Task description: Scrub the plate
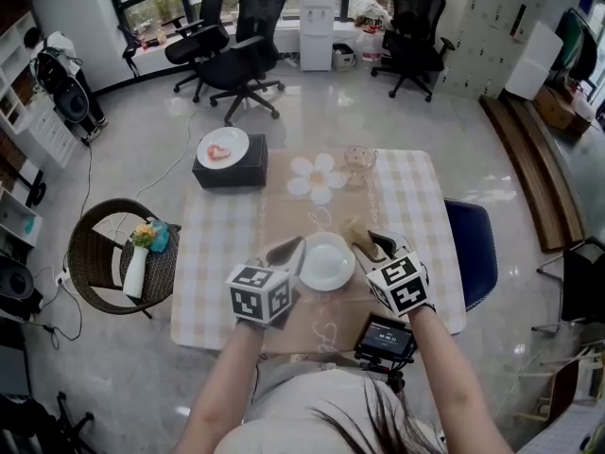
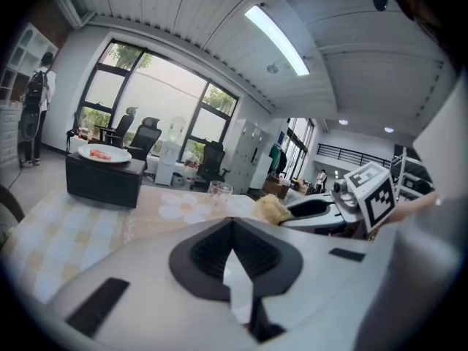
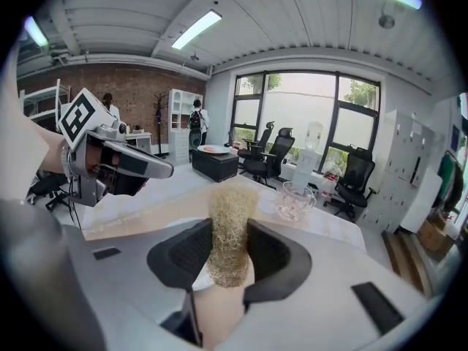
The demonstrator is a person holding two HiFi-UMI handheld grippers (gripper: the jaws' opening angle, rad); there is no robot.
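The left gripper (image 1: 286,251) is pinching the rim of the plate (image 1: 324,263) over the near side of the table (image 1: 416,197), and the right gripper (image 1: 376,244) is clamping a scrubber (image 3: 230,232) just beside it, so good scrubbing probably means holding the plate steady while pressing lightly in circles.

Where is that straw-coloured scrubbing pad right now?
In the head view the scrubbing pad is clamped in the right gripper, just right of the white plate held by the left gripper.

Glossy smooth plate (image 1: 326,261), rough fibrous scrubber (image 3: 230,229) — straw-like, matt tablecloth (image 1: 222,253), clear glass bowl (image 1: 360,157)
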